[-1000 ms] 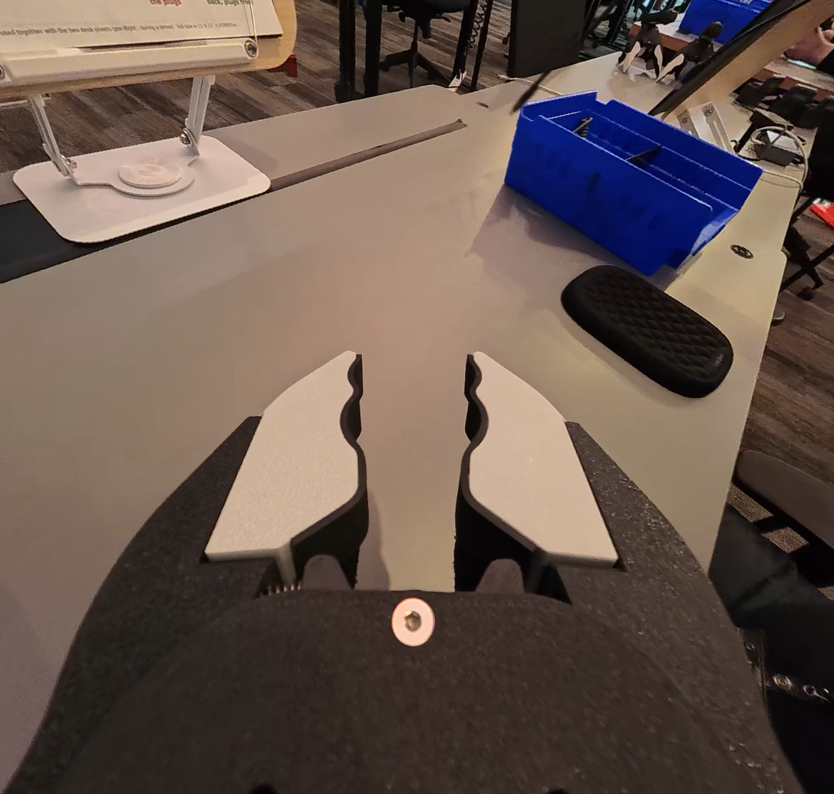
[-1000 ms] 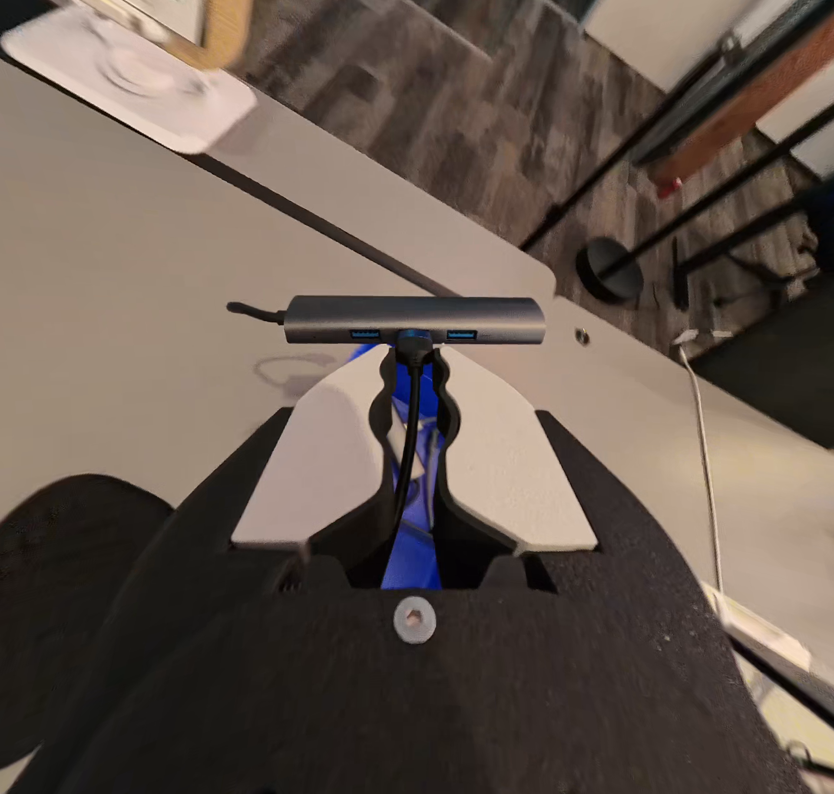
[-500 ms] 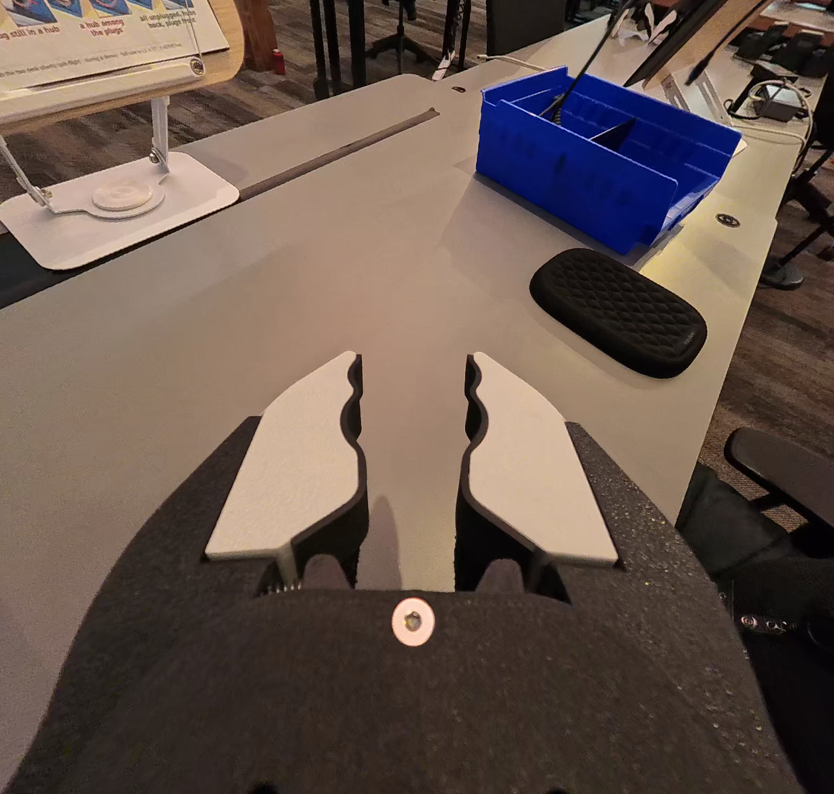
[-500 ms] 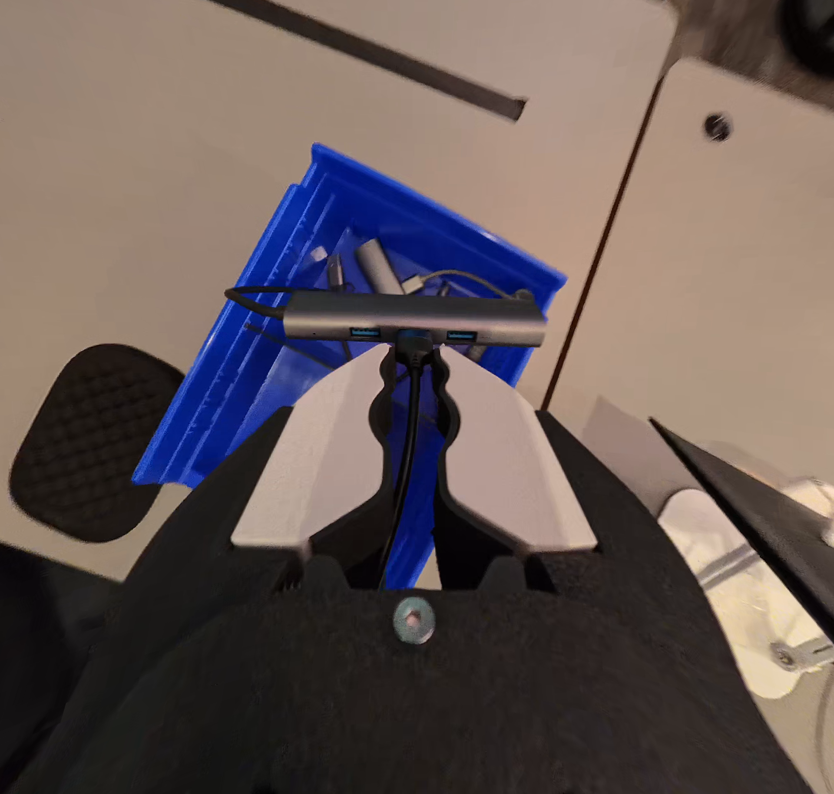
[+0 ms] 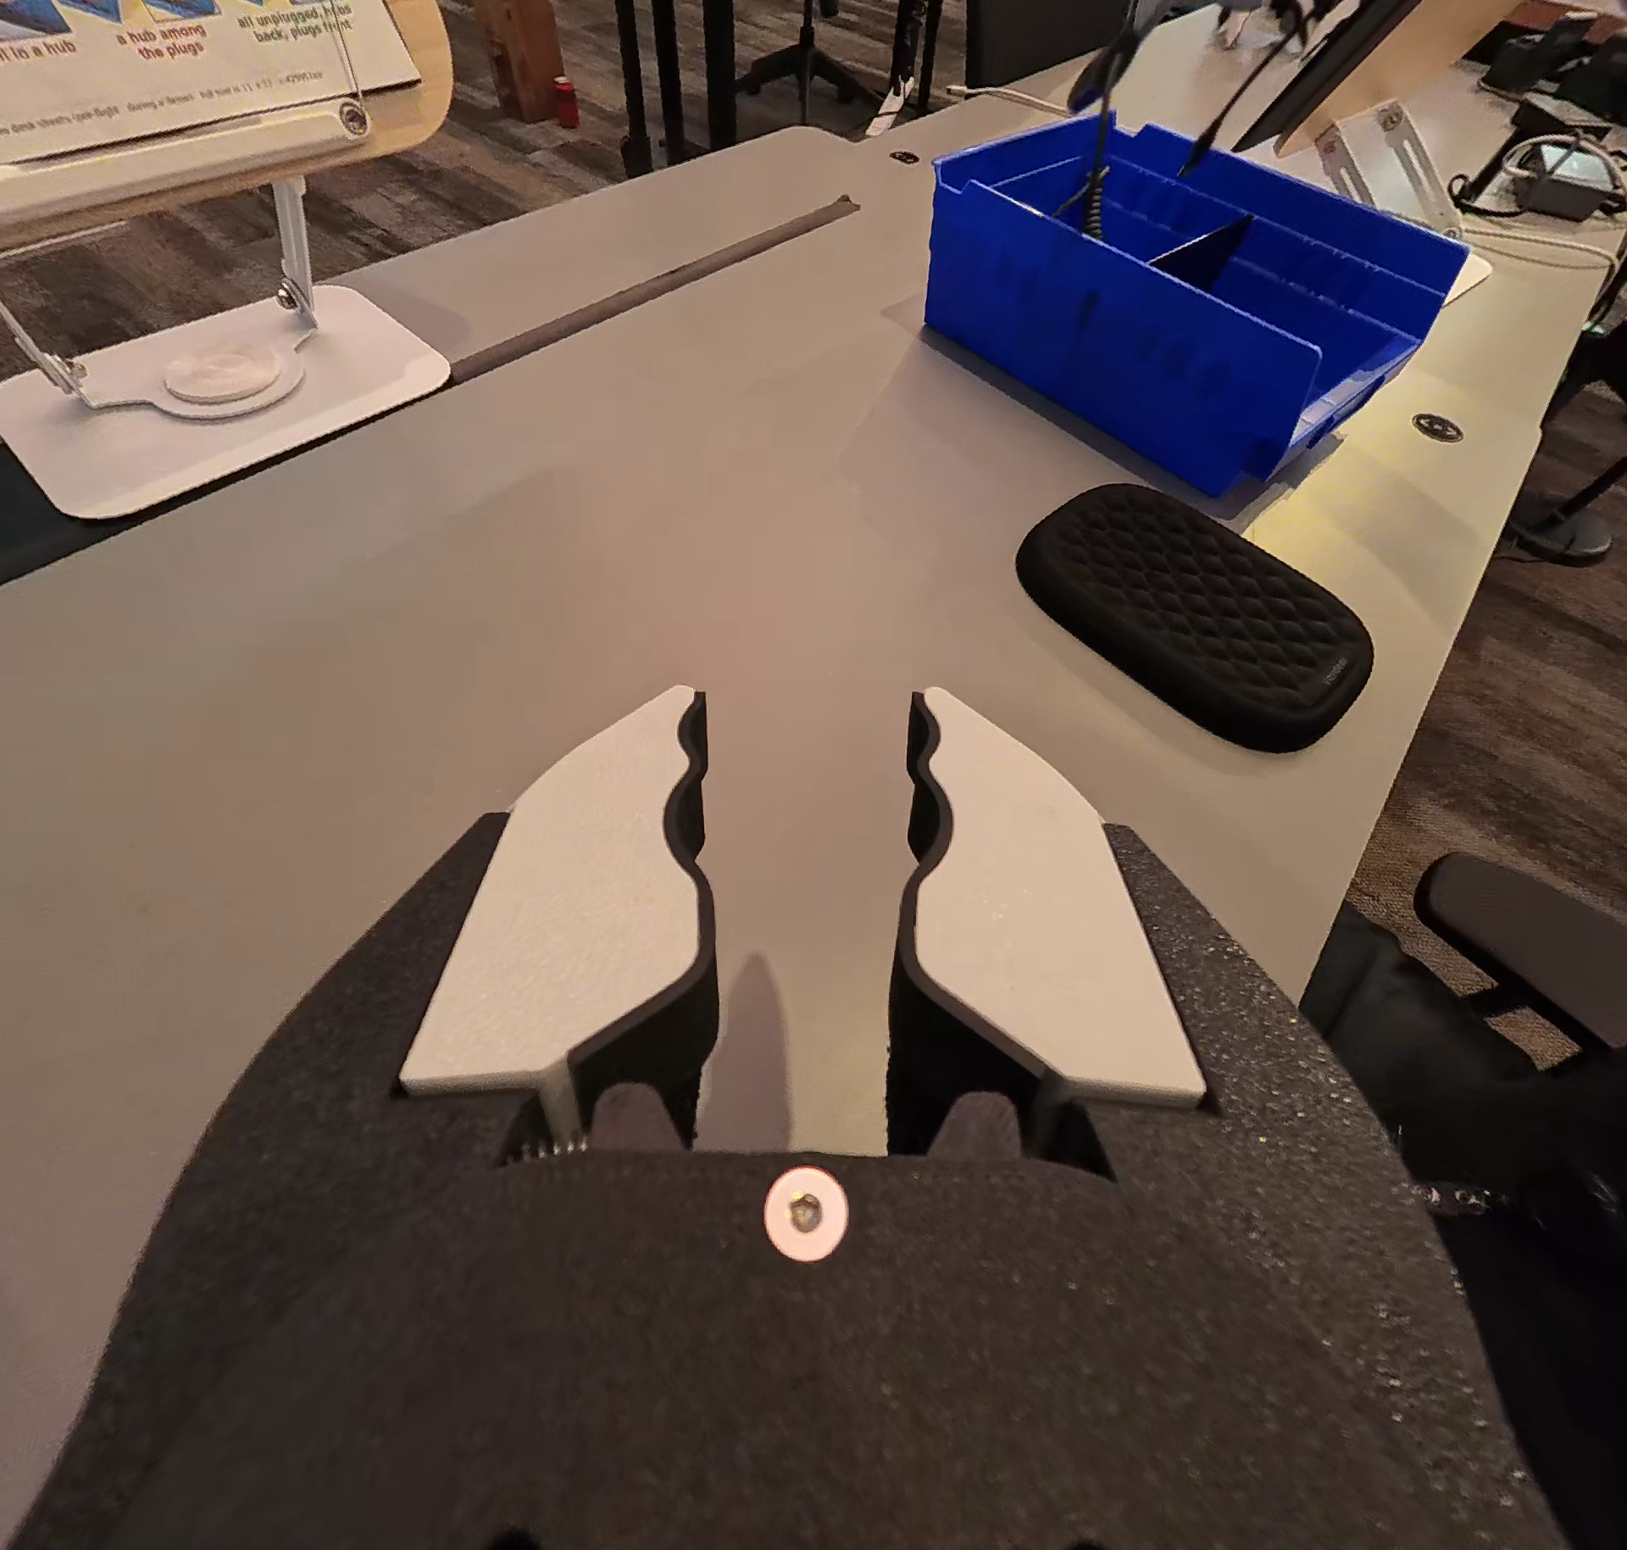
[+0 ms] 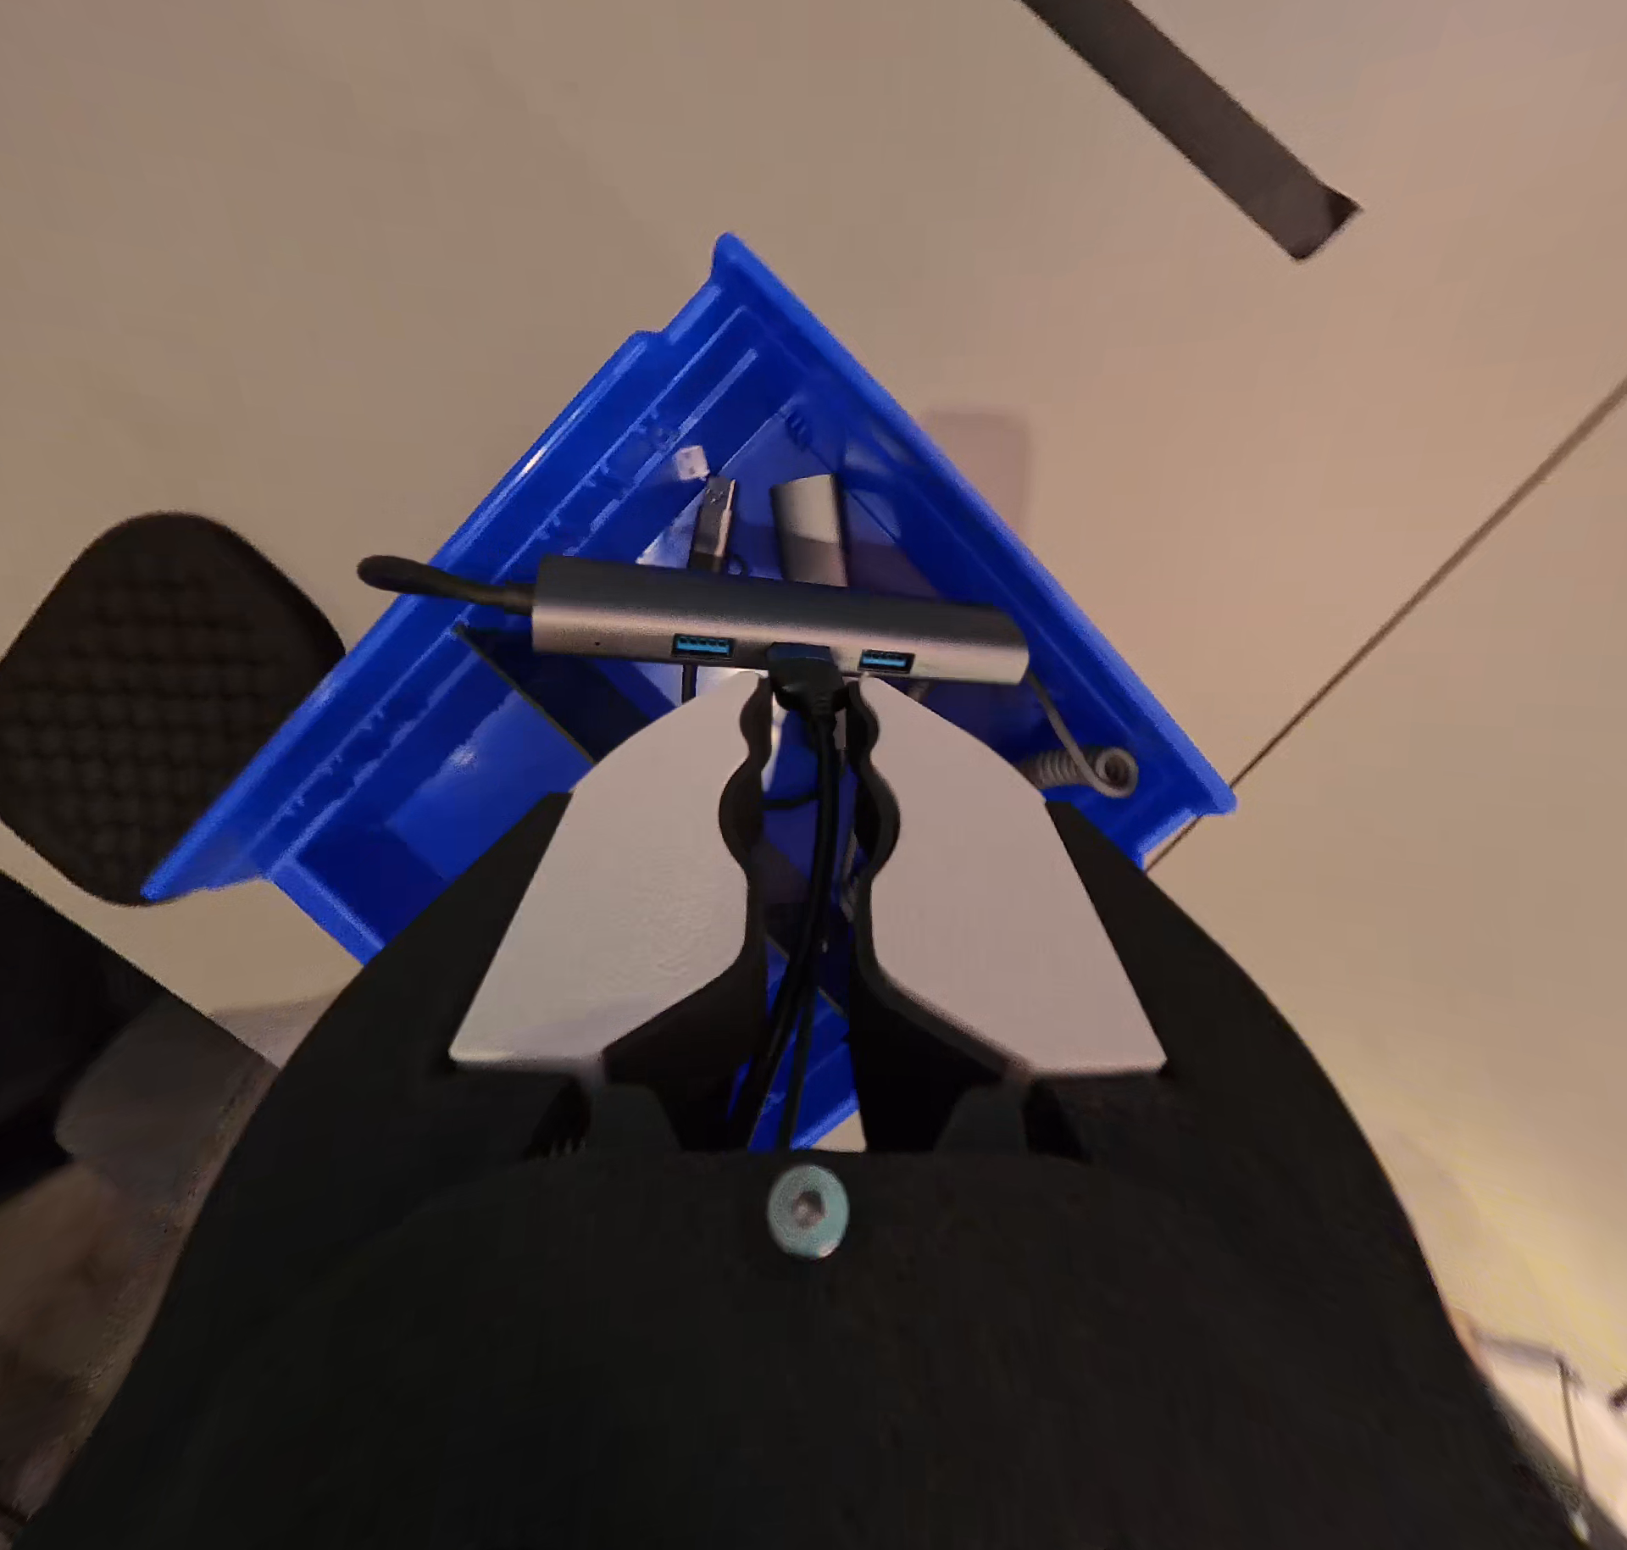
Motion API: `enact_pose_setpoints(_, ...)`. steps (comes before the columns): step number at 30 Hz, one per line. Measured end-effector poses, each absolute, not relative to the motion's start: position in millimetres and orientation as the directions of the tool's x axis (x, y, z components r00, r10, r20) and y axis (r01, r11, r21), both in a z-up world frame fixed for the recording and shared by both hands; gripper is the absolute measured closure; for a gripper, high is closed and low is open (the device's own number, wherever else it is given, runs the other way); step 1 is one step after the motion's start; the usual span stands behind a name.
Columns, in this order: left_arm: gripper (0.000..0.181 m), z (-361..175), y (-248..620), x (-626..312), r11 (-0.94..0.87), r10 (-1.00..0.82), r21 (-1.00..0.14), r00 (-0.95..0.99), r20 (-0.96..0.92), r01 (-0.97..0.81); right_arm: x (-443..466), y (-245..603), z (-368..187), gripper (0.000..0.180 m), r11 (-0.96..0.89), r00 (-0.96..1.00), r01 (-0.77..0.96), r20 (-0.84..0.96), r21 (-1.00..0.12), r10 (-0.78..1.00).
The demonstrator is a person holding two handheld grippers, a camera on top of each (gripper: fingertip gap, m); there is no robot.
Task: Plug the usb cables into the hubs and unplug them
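Between the tips of the right gripper point(image 6: 803, 698) sits the black plug of a usb cable point(image 6: 814, 812), pinched there by the narrowly set jaws, its cord running back down the gap toward the gripper body. The plug is seated in the middle port of a slim grey hub point(image 6: 775, 627), which hangs crosswise just beyond the fingertips, carried by the plug; a blue port shows on either side of the plug, and the hub's own dark lead sticks out at its left end. Directly below lies the blue bin point(image 6: 423, 768), seen from above, holding another grey hub point(image 6: 808, 530), a silver connector point(image 6: 715, 522) and a coiled grey cable point(image 6: 1087, 768). A black quilted pad point(image 6: 150, 689) lies on the grey table point(image 6: 352, 187) just left of the bin.

Over on the other side, the left gripper point(image 5: 806, 702) hovers low above the bare table with its jaws spread wide and nothing between them. Ahead and to the right lies the same quilted pad, with a small logo on its side too small to read, and beyond it the blue bin, into which dark cables hang from above. At far left stands a white stand point(image 5: 220, 398) carrying a printed instruction sheet point(image 5: 176, 20) with blue pictures and lines of caption text.
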State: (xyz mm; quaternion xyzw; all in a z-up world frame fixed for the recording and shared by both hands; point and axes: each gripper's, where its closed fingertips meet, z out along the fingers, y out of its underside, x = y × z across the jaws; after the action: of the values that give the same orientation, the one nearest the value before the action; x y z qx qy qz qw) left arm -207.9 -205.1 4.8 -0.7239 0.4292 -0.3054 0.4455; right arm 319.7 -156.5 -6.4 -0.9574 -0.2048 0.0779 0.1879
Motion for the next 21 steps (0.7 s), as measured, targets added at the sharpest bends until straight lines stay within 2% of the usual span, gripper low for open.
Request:
enact_pose_setpoints(4, 0.138, 8, -211, -207, -0.224, -0.893, -0.907, 0.448, 0.045, -0.356, 321, -158, -24, 0.164, -0.779, 0.847, 0.427, -0.099, -0.460, 0.522)
enact_pose_setpoints(8, 0.137, 6, -214, -205, -0.221, -0.892, -0.898, 0.450, 0.029, -0.380, 322, -163, -44, 0.164, -0.724, 0.807, 0.417, -0.143, -0.550, 0.573)
enact_pose_setpoints(14, 0.137, 1, -218, -198, -0.229, -0.893, -0.882, 0.449, 0.022, -0.411, 323, -173, -71, 0.161, -0.699, 0.754, 0.427, -0.200, -0.574, 0.626)
enact_pose_setpoints(18, 0.137, -3, -220, -189, -0.230, -0.895, -0.872, 0.446, 0.016, -0.432, 326, -160, -59, 0.144, -0.632, 0.750, 0.442, -0.124, -0.636, 0.650)
enact_pose_setpoints(21, 0.137, -3, -221, -182, -0.227, -0.897, -0.869, 0.441, 0.012, -0.439, 335, -152, -51, 0.143, -0.612, 0.757, 0.483, -0.052, -0.627, 0.651)
